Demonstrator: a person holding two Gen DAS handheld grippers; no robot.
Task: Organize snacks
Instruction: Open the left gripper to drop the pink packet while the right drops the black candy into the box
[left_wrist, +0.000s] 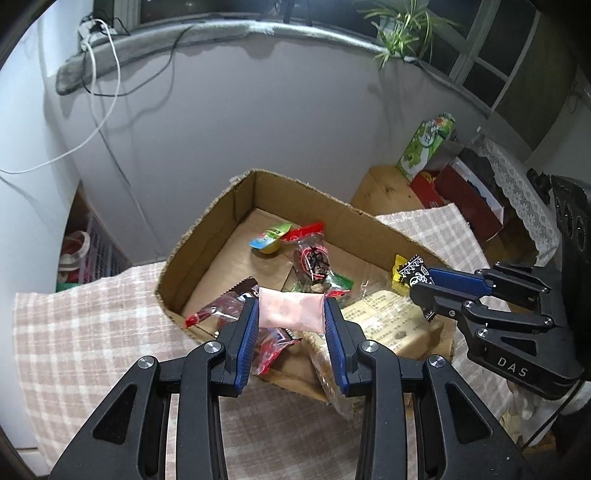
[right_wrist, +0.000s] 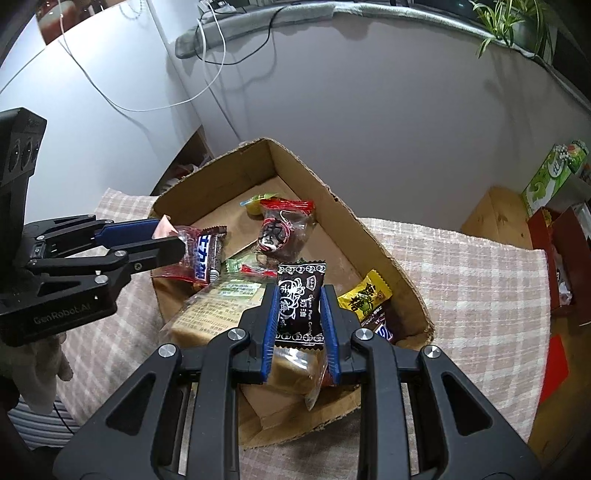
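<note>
Over the open cardboard box (left_wrist: 207, 236), both grippers point steeply downward, side by side, each with a sweet clamped in its blue pads. The left gripper (left_wrist: 290, 314) hangs above the box's near left corner; its two fingers are drawn in to a narrow gap and press on either end of a pink packet (left_wrist: 291, 308), which lies level across them, clear of the box floor. Seen from the right wrist, this gripper reaches in from the left edge, its body tilted toward the box, and a white-gloved hand (right_wrist: 40, 373) shows beneath it.

The right gripper (right_wrist: 300, 321) stands over the near right part of the box, its fingers closed to a slim gap on a black plum candy wrapper (right_wrist: 300, 306), held upright with its crimped top edge above the pads. From the left wrist it enters from the right side, tips aimed leftward.

Inside the box lie loose snacks: a clear bag of brown cake (right_wrist: 218, 314) under the right gripper, a yellow candy (right_wrist: 364, 297) near the right wall, a red-topped bag of dark sweets (right_wrist: 282, 232) toward the middle, and a small jelly cup (left_wrist: 269, 240) behind it. The box rests on a checked pink-and-white cloth (left_wrist: 85, 317) covering the table
</note>
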